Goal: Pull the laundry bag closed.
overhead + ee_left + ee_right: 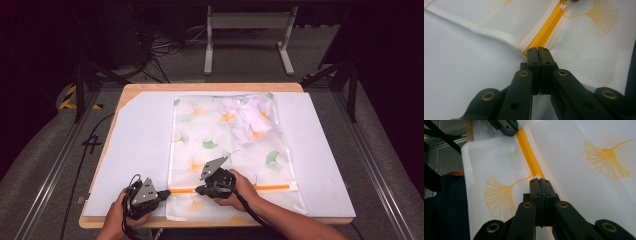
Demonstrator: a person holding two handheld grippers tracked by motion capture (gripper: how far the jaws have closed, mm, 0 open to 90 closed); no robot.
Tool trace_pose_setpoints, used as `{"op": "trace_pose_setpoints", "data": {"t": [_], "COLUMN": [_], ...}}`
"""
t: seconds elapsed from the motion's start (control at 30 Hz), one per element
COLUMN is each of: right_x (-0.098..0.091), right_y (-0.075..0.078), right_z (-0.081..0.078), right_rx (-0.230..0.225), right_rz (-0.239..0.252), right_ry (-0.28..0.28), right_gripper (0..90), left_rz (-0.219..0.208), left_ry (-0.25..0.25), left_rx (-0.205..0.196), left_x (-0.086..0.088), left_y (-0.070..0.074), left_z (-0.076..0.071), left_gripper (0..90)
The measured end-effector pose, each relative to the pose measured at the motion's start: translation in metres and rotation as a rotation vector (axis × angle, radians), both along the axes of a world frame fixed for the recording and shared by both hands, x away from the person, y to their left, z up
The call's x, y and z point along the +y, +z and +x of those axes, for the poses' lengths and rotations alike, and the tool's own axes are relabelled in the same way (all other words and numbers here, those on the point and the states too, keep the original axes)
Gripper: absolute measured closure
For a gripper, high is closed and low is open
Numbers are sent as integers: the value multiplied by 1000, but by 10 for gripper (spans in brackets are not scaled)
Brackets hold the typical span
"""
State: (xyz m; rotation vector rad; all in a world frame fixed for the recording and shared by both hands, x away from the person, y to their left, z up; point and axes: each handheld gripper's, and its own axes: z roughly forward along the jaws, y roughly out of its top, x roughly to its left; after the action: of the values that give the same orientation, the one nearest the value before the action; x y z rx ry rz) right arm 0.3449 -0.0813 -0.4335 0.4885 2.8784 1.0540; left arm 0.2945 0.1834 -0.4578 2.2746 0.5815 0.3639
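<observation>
zipper pull (564, 6) cut off, bag contents (248, 120) indistinct

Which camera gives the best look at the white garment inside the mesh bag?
The high view: the white garment lies bunched in the far right corner of the mesh bag, seen whole through the mesh. The two gripper views look at the bag's near end along the orange zipper, away from the garment.

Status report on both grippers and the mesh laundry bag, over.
Left gripper shut on the orange zipper end at the bag's edge. Right gripper shut on the zipper mid-run. White mesh ginkgo-print laundry bag flat on the white mat, white garment inside. Nothing in the way.
</observation>
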Motion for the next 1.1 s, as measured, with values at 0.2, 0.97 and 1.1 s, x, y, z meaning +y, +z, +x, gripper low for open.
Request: {"op": "trace_pose_setpoints", "data": {"t": [0.2,0.97,1.1], "right_x": [-9,-82,-97], "right_y": [-1,8,11], "right_z": [1,-4,-6], "right_rx": [9,13,17], "right_rz": [-1,-19,-6], "right_ry": [-12,-98,-124], "right_gripper": [900,900,900], "left_rz": [1,-18,-18], "left_ry": [-2,3,5], "left_rx": [-1,20,19], "left_x": [0,2,2], "left_y": [0,0,0], "left_z": [0,2,2], "left_gripper": [892,893,893]}}
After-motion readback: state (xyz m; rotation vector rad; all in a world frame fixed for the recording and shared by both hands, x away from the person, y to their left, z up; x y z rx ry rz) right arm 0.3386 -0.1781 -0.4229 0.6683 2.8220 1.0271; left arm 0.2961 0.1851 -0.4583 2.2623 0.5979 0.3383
